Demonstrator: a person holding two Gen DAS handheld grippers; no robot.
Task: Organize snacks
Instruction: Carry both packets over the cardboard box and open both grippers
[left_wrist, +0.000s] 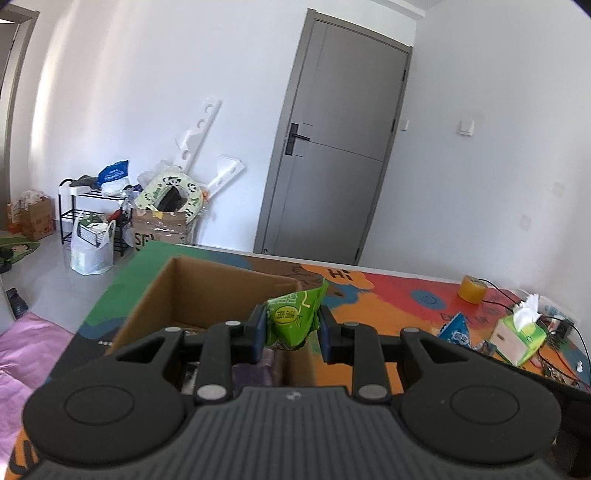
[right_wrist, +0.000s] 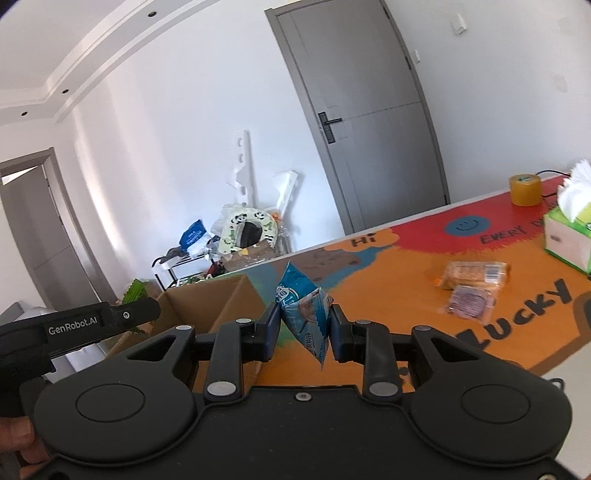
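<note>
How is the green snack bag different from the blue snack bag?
The green snack bag is bright green and sits in the left gripper; the blue snack bag is light blue and sits in the right gripper. The green one hangs over the open cardboard box; the blue one beside it. Both are small, pinched, off the table.

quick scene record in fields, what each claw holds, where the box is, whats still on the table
left claw: shut on green packet, over the box
right claw: shut on blue packet, right of the box
box: open cardboard, on the table's left end
table: colourful printed top
loose snacks: two wrapped packets
other: tissue box, tape roll
</note>
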